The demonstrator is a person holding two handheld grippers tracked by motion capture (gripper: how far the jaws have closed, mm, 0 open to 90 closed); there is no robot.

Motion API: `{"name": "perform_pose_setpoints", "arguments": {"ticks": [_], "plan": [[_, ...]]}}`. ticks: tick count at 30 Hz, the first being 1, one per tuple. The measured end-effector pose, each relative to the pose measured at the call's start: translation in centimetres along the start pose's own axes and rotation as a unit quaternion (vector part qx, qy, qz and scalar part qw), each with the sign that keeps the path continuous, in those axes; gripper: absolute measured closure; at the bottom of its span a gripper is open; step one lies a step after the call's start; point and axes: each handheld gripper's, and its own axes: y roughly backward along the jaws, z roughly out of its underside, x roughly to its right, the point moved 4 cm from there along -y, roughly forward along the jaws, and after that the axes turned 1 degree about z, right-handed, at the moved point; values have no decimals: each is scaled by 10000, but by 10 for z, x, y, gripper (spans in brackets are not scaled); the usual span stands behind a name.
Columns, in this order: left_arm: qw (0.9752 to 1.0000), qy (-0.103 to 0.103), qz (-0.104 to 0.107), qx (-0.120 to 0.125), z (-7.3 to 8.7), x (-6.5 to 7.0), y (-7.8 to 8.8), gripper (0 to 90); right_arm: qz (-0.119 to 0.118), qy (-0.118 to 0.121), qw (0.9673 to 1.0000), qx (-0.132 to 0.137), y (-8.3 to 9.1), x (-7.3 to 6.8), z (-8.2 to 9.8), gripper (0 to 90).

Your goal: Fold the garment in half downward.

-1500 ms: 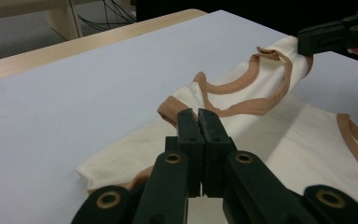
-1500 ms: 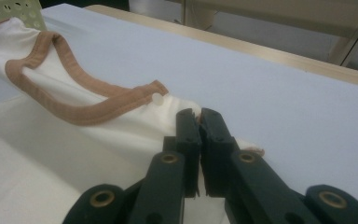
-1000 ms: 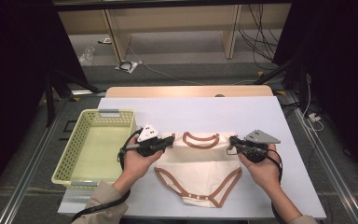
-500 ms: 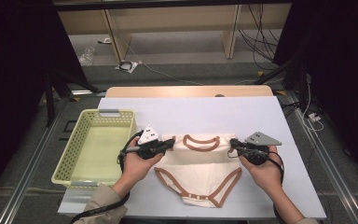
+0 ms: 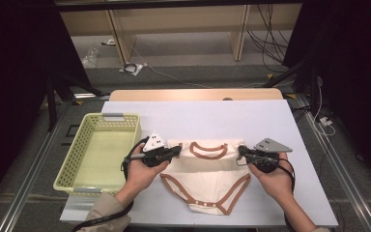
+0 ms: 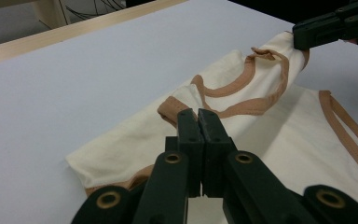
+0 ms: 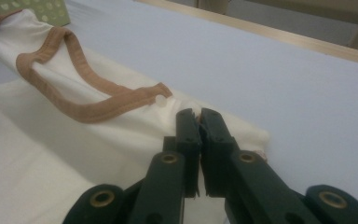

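Holding a cream baby bodysuit (image 5: 207,179) with brown trim flat on the white counter (image 5: 198,116), toward its near edge, roughly midway between the left and right edges; neckline faces the far edge, snap end faces me; I have my left claw (image 5: 176,151) pinched tight on the garment's left shoulder, jaws pressed together on the fabric just beside the brown neck trim (image 6: 242,93); I have my right claw (image 5: 241,151) likewise clamped on the right shoulder, jaws closed on the cream cloth close to a small white snap (image 7: 160,99); top edge of the garment runs between the two claws; yellow-green perforated basket (image 5: 72,164) stands at the counter's left edge, just beside my left hand (image 5: 142,174); right hand (image 5: 273,176) rests near the counter's near right corner.
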Motion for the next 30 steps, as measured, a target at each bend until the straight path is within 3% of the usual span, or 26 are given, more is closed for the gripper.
{"name": "perform_pose_setpoints", "arguments": {"ticks": [30], "plan": [[9999,-153,76,-27,2,8,7,882,-115,-11,9999,-62,10,-4,5,874]]}}
